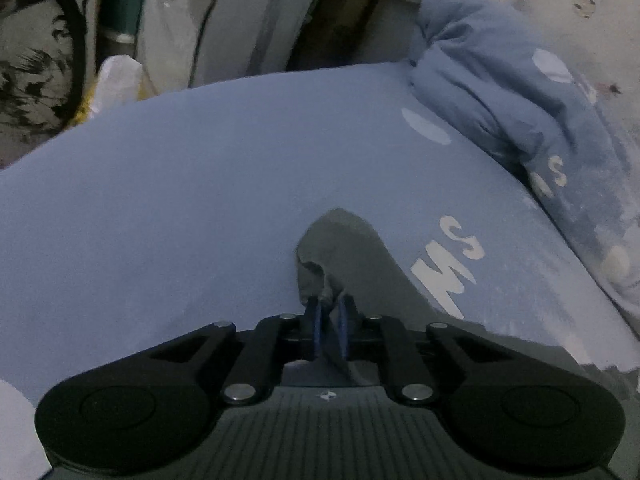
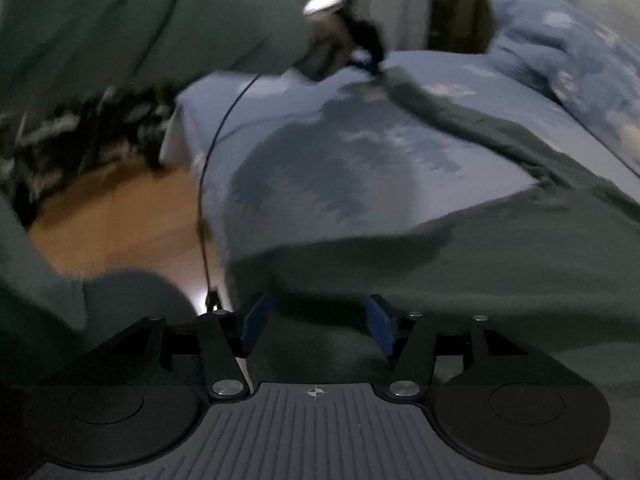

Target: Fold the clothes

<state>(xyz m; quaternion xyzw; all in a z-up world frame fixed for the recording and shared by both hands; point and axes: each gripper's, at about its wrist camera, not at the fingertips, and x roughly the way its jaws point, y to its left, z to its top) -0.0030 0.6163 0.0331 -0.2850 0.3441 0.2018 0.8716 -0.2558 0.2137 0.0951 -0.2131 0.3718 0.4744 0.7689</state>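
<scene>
Garment (image 2: 500, 264) corner pinched in left jaws, lies between spread right jaws.

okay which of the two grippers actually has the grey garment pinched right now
The left gripper: its blue pads are closed on a bunched corner of the grey garment. The right gripper stands open above the cloth, its pads apart.
</scene>
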